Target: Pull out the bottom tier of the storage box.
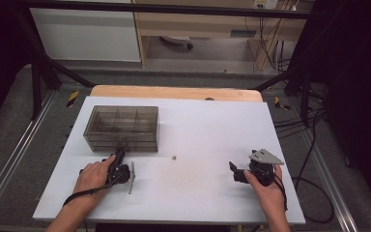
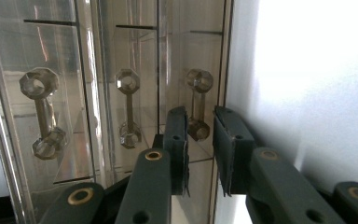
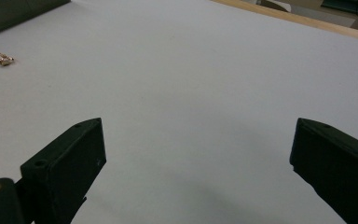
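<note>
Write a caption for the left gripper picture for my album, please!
The left tool, nearly closed, lines up on a knobbed handle of the clear drawer box.

Drawer box [image 1: 121,128] sits toward the table's [image 1: 198,125] far left. Left gripper [image 1: 121,155] is right up against its near face, jaws either side of the rightmost of three drawer handles [image 2: 197,103]. Small object [image 1: 174,157] lies mid-table, right of the box. Right gripper [image 1: 233,170] rests near the right edge.

Smoky clear drawer box [image 1: 121,127] on table's far-left, three faceted handles [image 2: 198,103].
</note>
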Tool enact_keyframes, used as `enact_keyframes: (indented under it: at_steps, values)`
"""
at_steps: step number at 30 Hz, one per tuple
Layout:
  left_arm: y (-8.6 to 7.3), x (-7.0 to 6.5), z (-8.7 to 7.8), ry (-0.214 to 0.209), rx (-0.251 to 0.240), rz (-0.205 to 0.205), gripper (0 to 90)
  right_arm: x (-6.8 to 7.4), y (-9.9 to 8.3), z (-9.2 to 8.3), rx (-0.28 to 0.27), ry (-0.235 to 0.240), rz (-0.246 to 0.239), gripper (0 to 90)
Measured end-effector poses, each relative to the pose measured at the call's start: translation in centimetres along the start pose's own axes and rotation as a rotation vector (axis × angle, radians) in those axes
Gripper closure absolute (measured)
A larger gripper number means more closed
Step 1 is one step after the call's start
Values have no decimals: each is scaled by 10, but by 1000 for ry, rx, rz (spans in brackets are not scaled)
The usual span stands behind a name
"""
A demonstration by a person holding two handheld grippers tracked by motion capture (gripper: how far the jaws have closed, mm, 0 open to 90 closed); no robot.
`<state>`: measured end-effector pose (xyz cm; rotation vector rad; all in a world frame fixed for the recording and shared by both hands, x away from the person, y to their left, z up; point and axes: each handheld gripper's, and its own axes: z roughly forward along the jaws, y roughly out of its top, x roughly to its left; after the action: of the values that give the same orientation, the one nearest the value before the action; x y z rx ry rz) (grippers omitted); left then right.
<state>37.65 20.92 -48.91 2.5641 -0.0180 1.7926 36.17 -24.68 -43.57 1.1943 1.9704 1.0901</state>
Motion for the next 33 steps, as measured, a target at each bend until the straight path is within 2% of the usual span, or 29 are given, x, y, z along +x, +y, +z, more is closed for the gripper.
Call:
enact_keyframes:
  at_steps: [22, 33]
  values:
    - [2, -4, 1, 33, 13, 22, 759, 0, 0, -1, -2, -2, 3, 38]
    - [3, -6, 1, 42, 16, 9, 757, -1, 0, -1, 4, -8, 8, 38]
